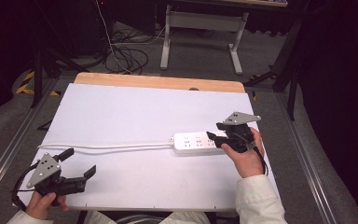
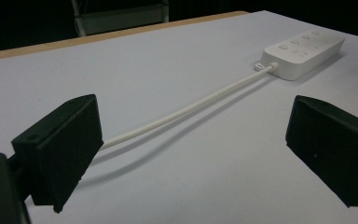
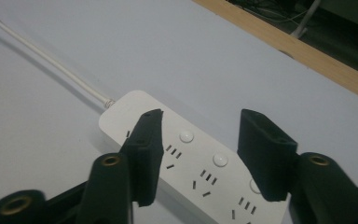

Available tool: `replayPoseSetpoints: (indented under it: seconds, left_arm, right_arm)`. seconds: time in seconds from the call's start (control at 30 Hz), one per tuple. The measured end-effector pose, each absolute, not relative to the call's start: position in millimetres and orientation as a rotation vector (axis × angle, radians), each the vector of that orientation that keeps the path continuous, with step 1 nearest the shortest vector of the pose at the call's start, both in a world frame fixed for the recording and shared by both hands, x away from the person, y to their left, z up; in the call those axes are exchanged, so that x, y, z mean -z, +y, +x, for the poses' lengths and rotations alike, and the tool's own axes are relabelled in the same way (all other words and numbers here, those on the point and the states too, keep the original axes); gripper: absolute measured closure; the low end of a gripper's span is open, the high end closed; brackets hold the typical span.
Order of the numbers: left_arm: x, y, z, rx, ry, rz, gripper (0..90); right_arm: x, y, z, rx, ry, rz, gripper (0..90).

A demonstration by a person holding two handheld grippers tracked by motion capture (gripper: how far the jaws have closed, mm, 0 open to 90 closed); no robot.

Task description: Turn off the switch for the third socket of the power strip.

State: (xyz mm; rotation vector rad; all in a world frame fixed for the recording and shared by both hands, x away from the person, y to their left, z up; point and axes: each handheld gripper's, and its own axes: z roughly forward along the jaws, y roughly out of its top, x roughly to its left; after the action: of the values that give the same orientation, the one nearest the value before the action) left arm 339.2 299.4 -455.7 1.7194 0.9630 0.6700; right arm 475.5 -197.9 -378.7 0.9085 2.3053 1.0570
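Both grippers gape empty: if the right gripper point(image 1: 216, 135) pinches the power strip point(image 1: 196, 143), at the table's point(image 1: 121, 112) four o'clock, off-centre, it could skid sideways, while the left gripper point(image 1: 78, 163) idles at eight o'clock.

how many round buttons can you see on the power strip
3 on the power strip: one near the cord end, one mid-strip, one partly behind the right gripper. More may be hidden.
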Motion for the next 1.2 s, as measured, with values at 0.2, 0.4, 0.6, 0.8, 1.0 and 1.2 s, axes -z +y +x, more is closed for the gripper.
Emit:
replayPoseSetpoints:
  seconds: [0.2, 0.4, 0.6, 0.8, 1.0, 1.2]
  left_arm:
    - [456, 299, 339, -0.669, 0.962, 1.721, 4.2]
    - [456, 299, 339, -0.669, 0.963, 1.721, 4.2]
    - [456, 299, 339, -0.669, 0.963, 1.722, 4.2]
    - [456, 299, 339, -0.667, 0.962, 1.724, 4.2]
    - [456, 299, 339, -0.664, 0.963, 1.724, 4.2]
    - [456, 299, 340, -0.662, 0.963, 1.725, 4.2]
  right_arm:
    - [385, -198, 492, -1.026, 2.338, 0.968, 67.6]
    - [393, -195, 506, -0.968, 2.365, 1.014, 85.8]
    - [400, -193, 515, -0.925, 2.398, 1.055, 90.0]
    - [407, -191, 524, -0.892, 2.421, 1.079, 90.0]
    - [415, -190, 533, -0.862, 2.434, 1.119, 90.0]
    - [421, -188, 539, -0.831, 2.445, 1.148, 90.0]
